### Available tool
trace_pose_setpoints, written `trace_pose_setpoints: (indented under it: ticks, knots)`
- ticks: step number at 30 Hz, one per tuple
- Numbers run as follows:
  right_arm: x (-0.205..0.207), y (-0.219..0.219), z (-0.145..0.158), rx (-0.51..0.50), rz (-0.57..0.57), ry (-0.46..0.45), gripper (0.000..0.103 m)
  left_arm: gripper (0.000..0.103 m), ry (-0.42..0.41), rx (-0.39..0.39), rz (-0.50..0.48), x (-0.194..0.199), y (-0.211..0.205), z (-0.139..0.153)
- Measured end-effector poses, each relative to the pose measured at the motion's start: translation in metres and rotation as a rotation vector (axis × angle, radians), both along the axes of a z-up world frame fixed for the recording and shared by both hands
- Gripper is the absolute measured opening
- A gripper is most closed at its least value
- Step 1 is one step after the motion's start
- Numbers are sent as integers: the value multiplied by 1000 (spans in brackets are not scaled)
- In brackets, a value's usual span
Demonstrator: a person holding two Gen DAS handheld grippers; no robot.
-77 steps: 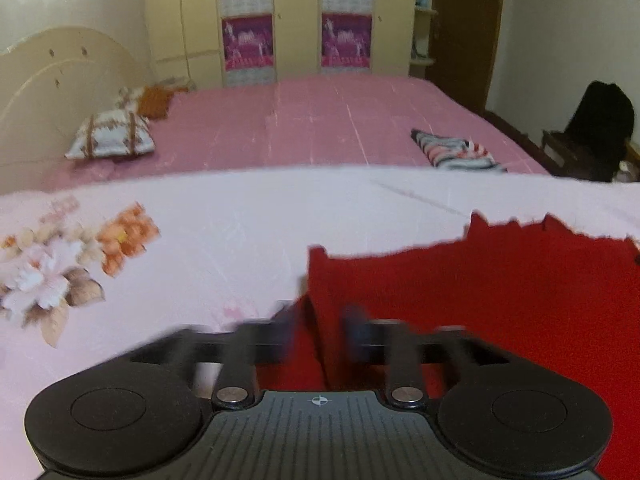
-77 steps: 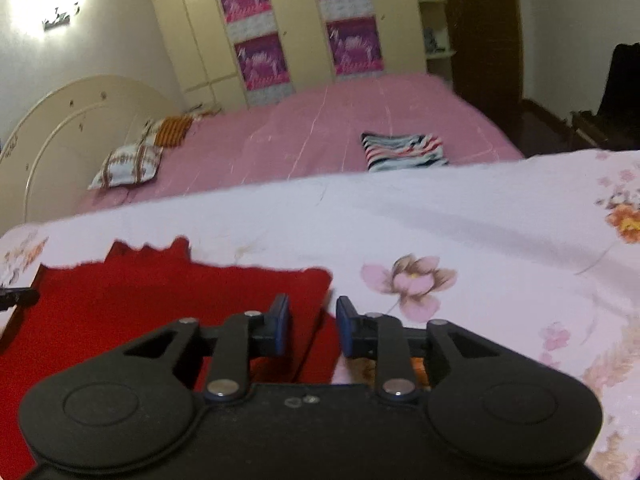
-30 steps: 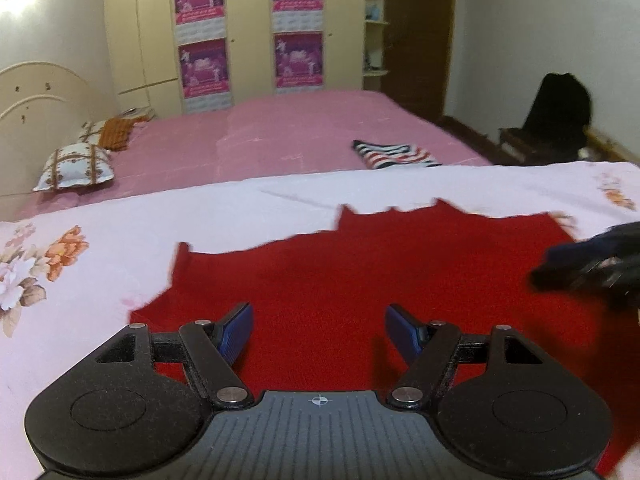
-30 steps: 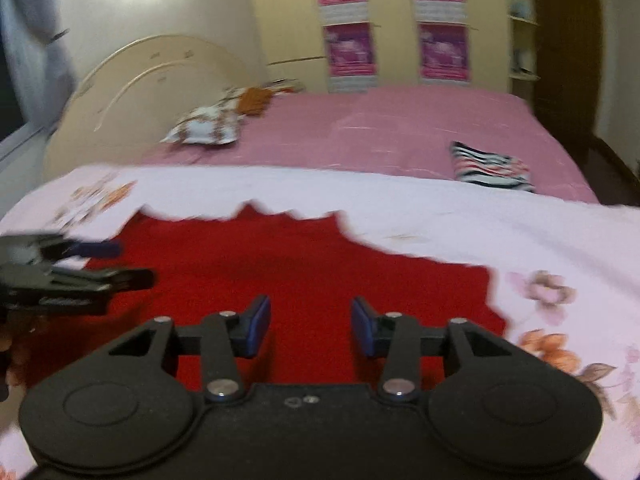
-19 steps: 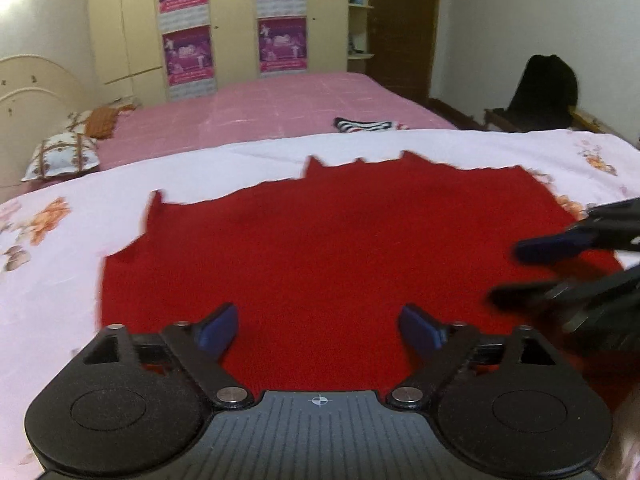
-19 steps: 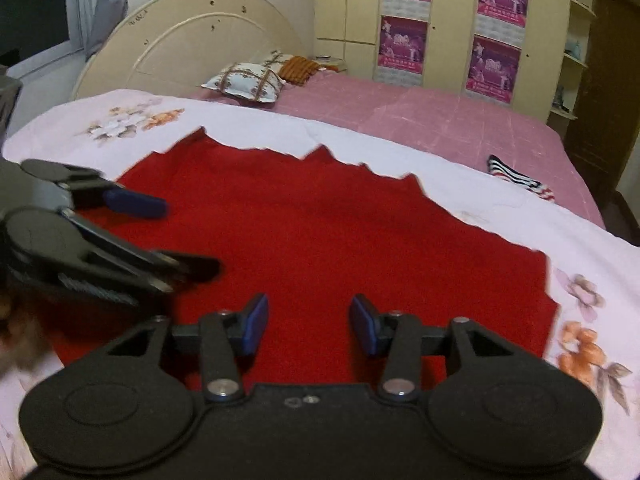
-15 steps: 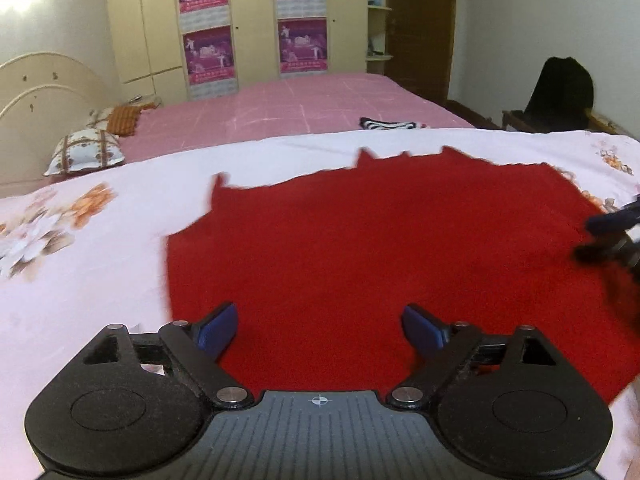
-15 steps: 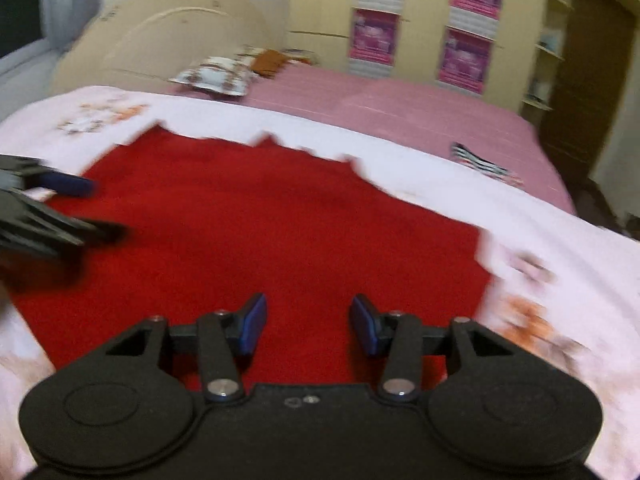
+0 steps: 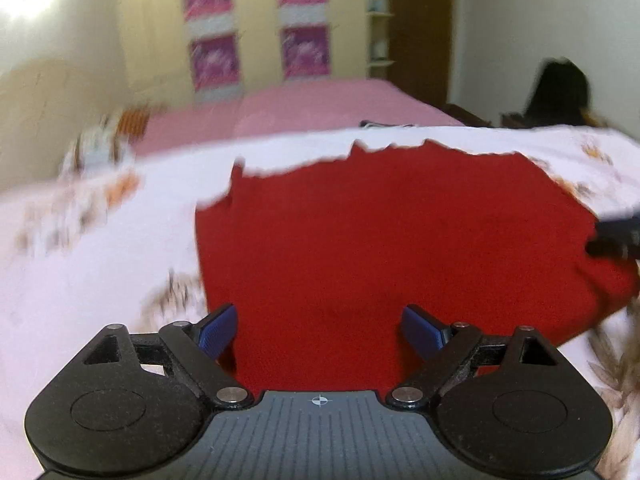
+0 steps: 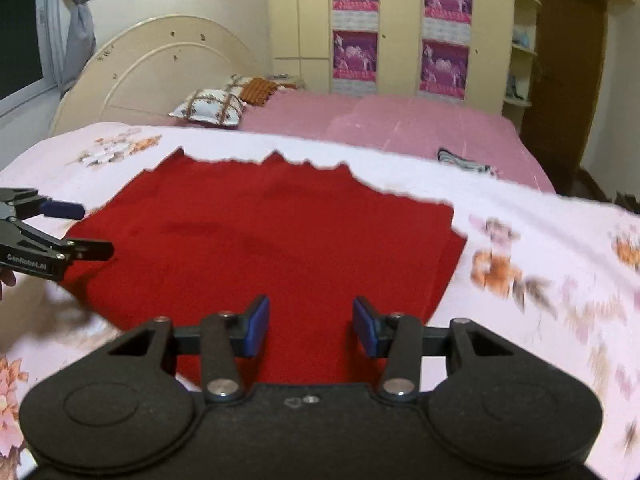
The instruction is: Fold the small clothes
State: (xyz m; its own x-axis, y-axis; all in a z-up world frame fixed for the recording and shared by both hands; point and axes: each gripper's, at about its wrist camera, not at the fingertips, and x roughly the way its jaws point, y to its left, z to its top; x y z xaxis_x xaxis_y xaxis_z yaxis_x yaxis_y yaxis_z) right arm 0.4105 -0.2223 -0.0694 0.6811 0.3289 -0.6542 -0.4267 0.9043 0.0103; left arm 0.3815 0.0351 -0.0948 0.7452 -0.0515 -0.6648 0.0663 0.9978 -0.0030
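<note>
Fold step looks to be between grabs rn: red garment (image 10: 264, 236) lies flat on the floral sheet (image 10: 540, 248) near the bed's front edge, w/ nothing gripped. Left gripper (image 9: 320, 330) is spread wide, empty, over the cloth's near-left part. Right gripper (image 10: 311, 326) is about half apart, also empty, over the near edge toward the cloth's right side. Garment's long axis prob runs side to side along the bed's front edge; jagged edge points away toward the pink bedspread (image 10: 400, 124). Next move imo: drop both sets of pads to the near hem, pinch at matching corners, then carry it over evenly so the layers don't skew.
</note>
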Motion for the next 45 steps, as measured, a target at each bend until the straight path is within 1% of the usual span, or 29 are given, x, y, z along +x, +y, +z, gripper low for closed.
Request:
trace_pose_setpoints:
  ticks: [1, 4, 5, 6, 7, 8, 10, 14, 17, 19, 21, 22, 23, 25, 26, 27, 28, 30, 31, 33, 34, 36, 37, 38, 39, 40, 41, 43, 45]
  knots:
    - [-3, 7, -2, 20, 9, 6, 45, 89, -6, -23, 7, 0, -3, 0]
    - [-8, 41, -9, 36, 55, 13, 43, 89, -55, -15, -26, -6, -32, 7]
    - [-10, 54, -10, 32, 65, 9, 44, 86, -55, -9, -51, -7, -42, 7]
    - [-10, 62, -12, 28, 78, 16, 41, 85, -40, 32, -53, -7, -49, 4]
    - [-12, 68, -15, 5, 83, 19, 42, 85, -5, 66, -71, -6, -51, -2]
    - [-14, 70, -20, -43, 78, 18, 44, 85, 34, 79, -74, -6, -46, -9]
    - [-19, 58, -26, -91, 63, 25, 44, 85, 37, 71, -48, -17, -25, -13]
    - [-28, 2, -11, 35, -43, 35, 45, 85, 17, -11, 4, -37, 21, -11]
    - [-33, -30, -5, 80, -108, 40, 46, 85, 4, -20, 9, -45, 35, -10]
    - [-36, -42, -8, 103, -132, 67, 46, 85, 7, -87, 4, -46, 44, -11]
    - [-36, -46, -14, 124, -133, 101, 46, 85, 36, -167, -4, -41, 49, -16]
    - [-35, -46, -18, 131, -129, 114, 45, 84, 47, -186, 1, -39, 49, -20]
    - [-34, -44, -21, 132, -125, 123, 45, 73, 58, -196, 12, -35, 50, -23]
    - [-32, -40, -26, 130, -127, 128, 39, 57, 60, -188, 28, -31, 48, -25]
    - [-31, -40, -28, 127, -124, 126, 26, 28, 64, -184, 29, -29, 49, -24]
    - [-31, -40, -28, 128, -120, 125, 8, 14, 70, -196, 23, -28, 52, -23]
    - [-30, -42, -28, 132, -118, 129, 7, 14, 66, -200, 22, -29, 54, -20]
    - [-33, -49, -22, 134, -129, 127, 6, 14, 39, -100, -10, -36, 50, -12]
    - [-37, -55, -18, 115, -133, 112, 6, 14, 38, -81, -23, -39, 51, -10]
    - [-40, -68, -15, 106, -141, 111, 6, 14, 43, -48, -25, -42, 56, -13]
    - [-40, -73, -17, 103, -149, 124, 6, 14, 64, -52, -37, -40, 57, -18]
    - [-36, -73, -27, 94, -144, 160, 7, 15, 51, -47, -28, -38, 53, -18]
    - [-36, -68, -28, 72, -134, 149, 7, 15, 41, -26, -34, -39, 49, -16]
    - [-36, -63, -26, 51, -123, 139, 10, 31, 39, -1, -44, -41, 46, -14]
    - [-36, -60, -23, 43, -117, 134, 21, 61, 37, 24, -33, -43, 45, -11]
    - [-39, -58, -18, 32, -117, 111, 27, 73, 12, 43, -10, -47, 46, -3]
    - [-43, -58, -11, 15, -120, 66, 33, 82, -46, 48, 0, -52, 46, 7]
    - [-43, -55, 2, 25, -106, 2, 34, 82, -112, 52, 8, -48, 41, 25]
    - [-30, -42, 6, 33, -92, -5, 31, 82, -131, 6, -26, -32, 26, 32]
